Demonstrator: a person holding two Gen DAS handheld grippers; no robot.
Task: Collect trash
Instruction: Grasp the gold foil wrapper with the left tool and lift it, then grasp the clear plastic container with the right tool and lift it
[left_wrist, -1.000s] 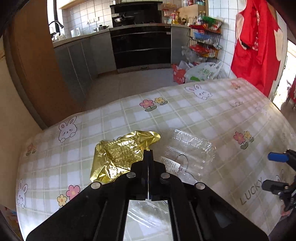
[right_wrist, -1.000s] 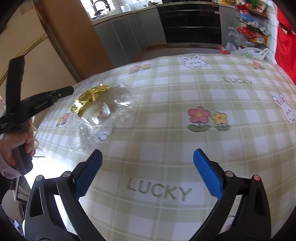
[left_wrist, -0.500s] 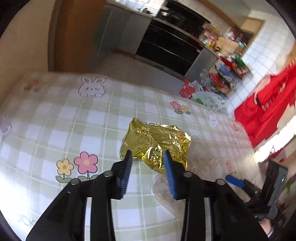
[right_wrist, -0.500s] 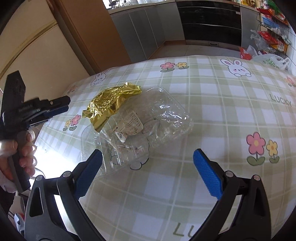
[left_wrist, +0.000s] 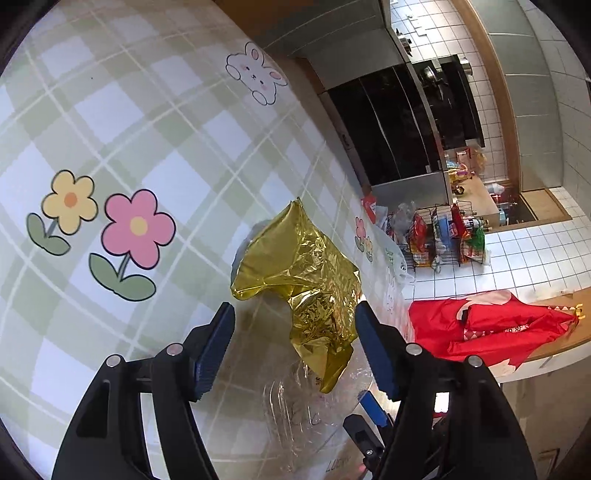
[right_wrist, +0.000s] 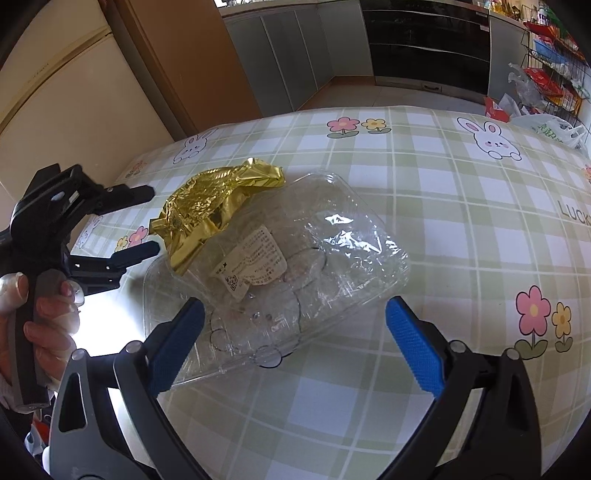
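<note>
Currently, the left gripper (left_wrist: 293, 332) is seen with its jaws opening, and the lower end of a crumpled gold wrapper (left_wrist: 306, 280) lies between the two blue pads (left_wrist: 216, 345) without being pressed by either; whether the right-hand pad touches the foil's edge cannot be told. In the right wrist view, the same gripper (right_wrist: 142, 221) is held at the left by a hand (right_wrist: 37, 317), rolled so that one finger stands above the other, just beside the wrapper's (right_wrist: 210, 206) near corner.

The wrapper is laid partly over the far left end of a clear plastic container (right_wrist: 295, 266), which is crushed and rests flat on the table (right_wrist: 461, 206). A white printed label (right_wrist: 255, 254) is stuck on the container's top, just right of the foil. The table is covered by a green-and-white checked cloth printed with flowers, rabbits and the word LUCKY.

The right gripper (right_wrist: 293, 347) is held with its jaws wide apart and nothing is gripped by it; the near end of the container is framed between the blue pads (right_wrist: 413, 350), apart from both.

Beyond the table, grey cabinets (right_wrist: 288, 51) and a dark oven front (right_wrist: 424, 40) are seen, and a wire rack (right_wrist: 550, 62) of packets stands at the right.
</note>
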